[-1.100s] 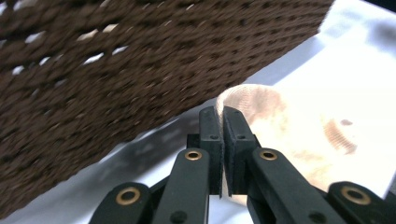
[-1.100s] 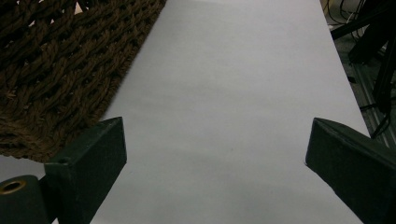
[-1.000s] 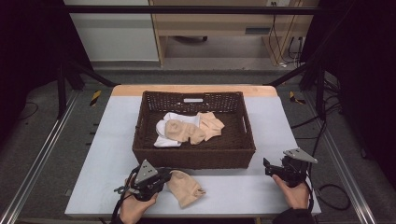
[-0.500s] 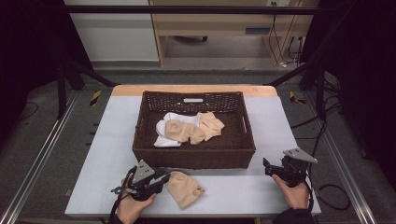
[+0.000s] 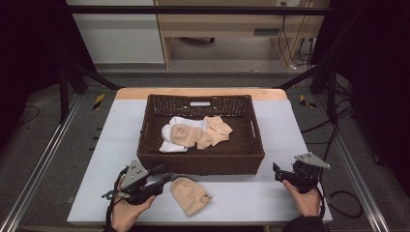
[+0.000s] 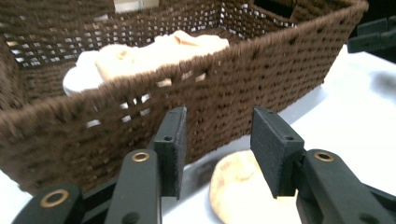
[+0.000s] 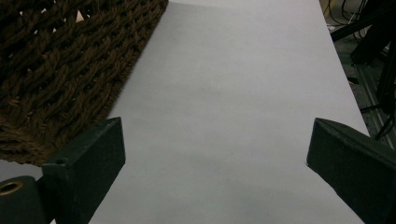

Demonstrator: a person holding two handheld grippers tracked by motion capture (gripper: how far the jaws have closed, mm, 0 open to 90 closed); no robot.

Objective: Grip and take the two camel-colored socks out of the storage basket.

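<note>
left tongs (image 5: 164, 177) sitting at the near left of the surface (image 5: 290, 125), jaws pointing toward the sock (image 5: 191, 195) lying loose just in front of the basket (image 5: 159, 159). jaws have just been opening; nothing is pressing between the pads, and the sock is lying free below and beyond them. from the high view the gap between the jaws is hard to make out, as the tongs body and the hand (image 5: 126, 212) under it are covering most of it. the left gripper view is giving it plainly: left tongs (image 6: 218, 151) standing partly open, the sock (image 6: 238, 186) showing in the gap, its near end cut off by the bottom edge and by the right jaw. basket wall (image 6: 261, 79) is blurring at the left. socks in the basket (image 6: 154, 51) are partly hidden behind the rim here; the high view is showing the pile (image 5: 193, 133) whole, beige over white.

right tongs (image 5: 278, 171) resting at the near right, well apart from the sock, small and dark from above. the right gripper view is showing right tongs (image 7: 215, 149) gaping wide over bare surface (image 7: 233, 93), holding nothing, a basket corner (image 7: 60, 70) at the left, both jaws cut off by the frame.
</note>
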